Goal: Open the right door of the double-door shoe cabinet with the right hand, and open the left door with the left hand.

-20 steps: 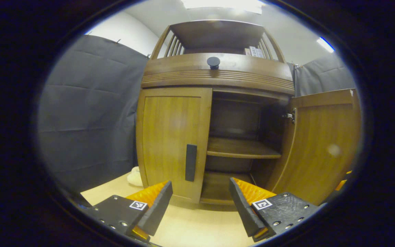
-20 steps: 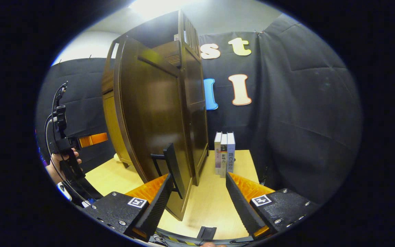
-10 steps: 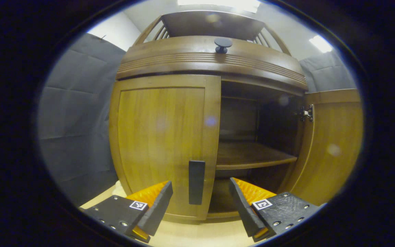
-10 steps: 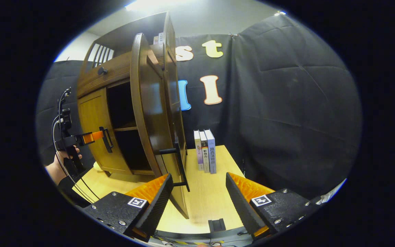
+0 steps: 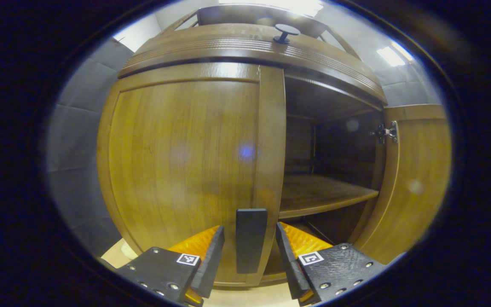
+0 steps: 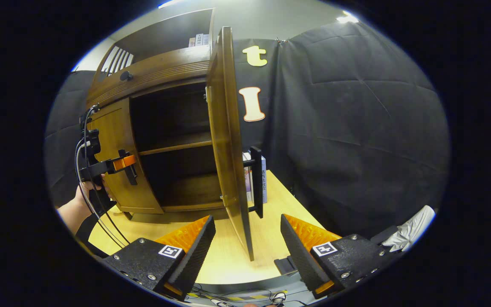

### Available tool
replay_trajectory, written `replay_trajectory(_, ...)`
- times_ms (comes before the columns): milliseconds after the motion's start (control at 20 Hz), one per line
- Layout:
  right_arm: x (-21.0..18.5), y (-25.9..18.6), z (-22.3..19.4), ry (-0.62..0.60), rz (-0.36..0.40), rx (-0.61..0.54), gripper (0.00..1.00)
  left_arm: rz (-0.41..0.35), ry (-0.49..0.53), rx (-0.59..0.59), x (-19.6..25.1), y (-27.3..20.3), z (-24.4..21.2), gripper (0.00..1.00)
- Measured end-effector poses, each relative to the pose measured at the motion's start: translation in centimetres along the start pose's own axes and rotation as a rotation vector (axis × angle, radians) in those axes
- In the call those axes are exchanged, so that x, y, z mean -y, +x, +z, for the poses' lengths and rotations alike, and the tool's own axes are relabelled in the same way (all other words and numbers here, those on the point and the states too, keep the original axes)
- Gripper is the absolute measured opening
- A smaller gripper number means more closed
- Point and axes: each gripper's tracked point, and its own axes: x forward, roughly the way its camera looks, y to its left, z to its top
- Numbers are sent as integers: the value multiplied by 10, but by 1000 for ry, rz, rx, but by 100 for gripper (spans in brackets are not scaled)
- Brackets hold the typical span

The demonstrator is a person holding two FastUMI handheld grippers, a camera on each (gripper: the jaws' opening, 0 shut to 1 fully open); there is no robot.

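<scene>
The wooden shoe cabinet (image 5: 245, 47) stands close ahead in the left gripper view. Its left door (image 5: 181, 162) is closed. That door's black vertical handle (image 5: 251, 238) stands between the fingers of my left gripper (image 5: 249, 256), which is open with a thin gap on each side. The right door (image 5: 416, 179) hangs wide open. In the right gripper view this right door (image 6: 228, 140) shows edge-on with its black handle (image 6: 256, 181). My right gripper (image 6: 247, 247) is open, back from the door and holding nothing. The left gripper (image 6: 117, 164) and a hand (image 6: 81, 200) show at the left door.
Bare shelves (image 5: 322, 196) show inside the open half. A round black knob (image 5: 286, 32) sits on the drawer above. Books (image 6: 264, 179) stand on the table (image 6: 224, 260) behind the open door. White cloth (image 6: 411, 226) lies at the right.
My left gripper moved in on the left door until its fingers flank the handle, and they narrowed. The right door swung wider open while my right gripper drew back from its handle.
</scene>
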Motion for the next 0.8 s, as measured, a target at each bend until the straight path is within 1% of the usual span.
replay_trajectory(50,-5,-3,1,9,-4,5,92,-30,3,-2,4,5,-1,75)
replay_trajectory(100,-9,-4,0,15,-11,9,92,11,28,8,-4,8,1,65)
replay_trajectory(150,-12,-6,-2,21,-17,10,92,-3,35,14,-1,-1,2,56)
replay_trajectory(250,-19,-9,-4,38,-21,16,92,-2,62,18,0,7,0,37)
replay_trajectory(350,-24,-8,-4,45,-17,22,92,-4,31,25,0,5,0,18)
replay_trajectory(450,-26,-7,1,42,-17,42,92,-14,9,21,-1,5,-1,27)
replay_trajectory(500,-27,-7,4,42,-17,52,95,-21,2,25,0,4,0,32)
replay_trajectory(550,-29,-6,6,44,-15,58,95,-25,2,28,-1,3,0,28)
replay_trajectory(600,-31,-4,7,45,-12,61,92,-27,2,36,-1,1,2,23)
replay_trajectory(650,-32,-1,7,44,-12,63,92,-25,7,39,-1,0,3,19)
replay_trajectory(800,-37,4,4,35,-1,55,92,-24,0,42,-2,-5,7,29)
